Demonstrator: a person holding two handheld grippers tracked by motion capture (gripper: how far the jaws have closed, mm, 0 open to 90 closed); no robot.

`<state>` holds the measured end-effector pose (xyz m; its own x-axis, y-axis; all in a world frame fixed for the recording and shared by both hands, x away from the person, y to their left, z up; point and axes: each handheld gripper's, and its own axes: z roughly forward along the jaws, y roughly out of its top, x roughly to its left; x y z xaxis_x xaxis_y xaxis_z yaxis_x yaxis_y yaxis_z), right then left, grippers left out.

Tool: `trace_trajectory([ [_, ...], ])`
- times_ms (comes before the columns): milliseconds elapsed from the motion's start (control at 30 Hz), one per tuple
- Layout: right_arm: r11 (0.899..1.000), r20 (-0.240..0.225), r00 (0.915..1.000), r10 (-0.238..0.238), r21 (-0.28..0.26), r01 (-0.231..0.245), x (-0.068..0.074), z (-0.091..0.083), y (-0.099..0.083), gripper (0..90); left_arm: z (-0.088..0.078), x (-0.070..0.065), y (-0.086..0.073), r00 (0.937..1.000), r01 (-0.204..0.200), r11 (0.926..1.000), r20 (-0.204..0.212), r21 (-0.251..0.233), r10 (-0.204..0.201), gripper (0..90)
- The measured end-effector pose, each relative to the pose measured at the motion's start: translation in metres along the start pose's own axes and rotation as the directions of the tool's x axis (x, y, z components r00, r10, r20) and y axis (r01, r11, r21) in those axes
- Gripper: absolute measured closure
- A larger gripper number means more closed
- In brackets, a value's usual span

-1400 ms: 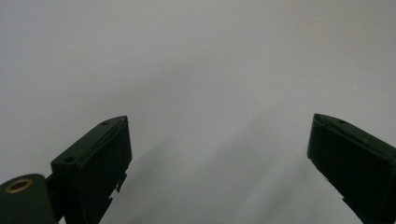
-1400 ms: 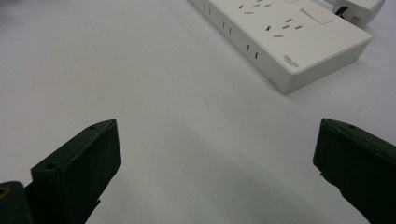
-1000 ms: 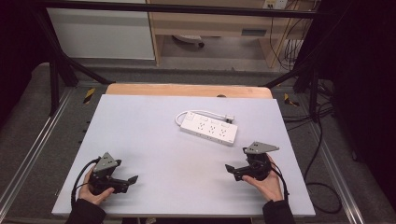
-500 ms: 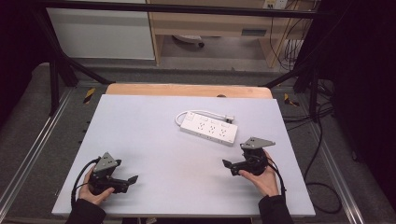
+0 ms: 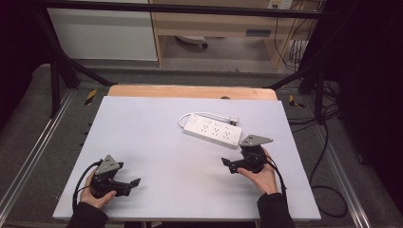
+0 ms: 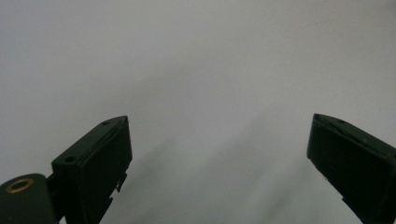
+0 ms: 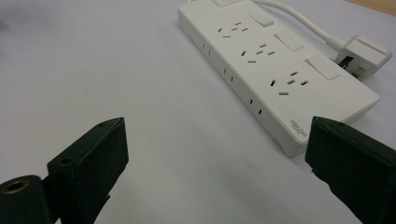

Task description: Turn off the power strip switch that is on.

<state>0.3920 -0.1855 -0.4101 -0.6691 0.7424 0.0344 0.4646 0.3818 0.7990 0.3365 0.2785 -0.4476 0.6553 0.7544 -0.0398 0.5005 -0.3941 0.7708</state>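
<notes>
White tabletop point(image 5: 157, 137) carries a power strip point(image 5: 213, 129) (plug point(image 7: 366, 54) beside it); right gripper point(image 5: 229, 163) gapes wide nearby, left gripper point(image 5: 134, 182) equally wide.

Smooth white plastic power strip point(image 7: 275, 70), matt pale grey table top point(image 5: 157, 137), bare wood edge strip point(image 5: 190, 91)

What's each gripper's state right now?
Left gripper: open, holding nothing, above the pale grey table.
Right gripper: open, holding nothing, near the white plastic power strip.
</notes>
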Motion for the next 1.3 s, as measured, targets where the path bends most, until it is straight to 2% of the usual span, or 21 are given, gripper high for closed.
trace_trajectory([
  [667, 1.0, 0.001, 1.0, -0.009, -0.025, 0.009, 0.002, 0.013, 0.022, 11.2, 0.0, 0.001, 0.0, 1.0, 0.005, 1.0, 0.0, -0.005, -0.005, 6.8],
  [933, 0.999, 0.002, 1.0, -0.002, -0.052, 0.002, 0.004, 0.019, 0.031, 16.8, -0.001, 0.0, 0.0, 1.0, 0.002, 1.0, 0.001, -0.004, -0.002, 6.9],
  [1300, 0.999, 0.009, 1.0, 0.0, -0.044, 0.0, 0.002, 0.033, 0.041, 23.6, -0.001, 0.001, -0.001, 1.0, 0.005, 1.0, -0.003, -0.003, -0.005, 7.0],
])
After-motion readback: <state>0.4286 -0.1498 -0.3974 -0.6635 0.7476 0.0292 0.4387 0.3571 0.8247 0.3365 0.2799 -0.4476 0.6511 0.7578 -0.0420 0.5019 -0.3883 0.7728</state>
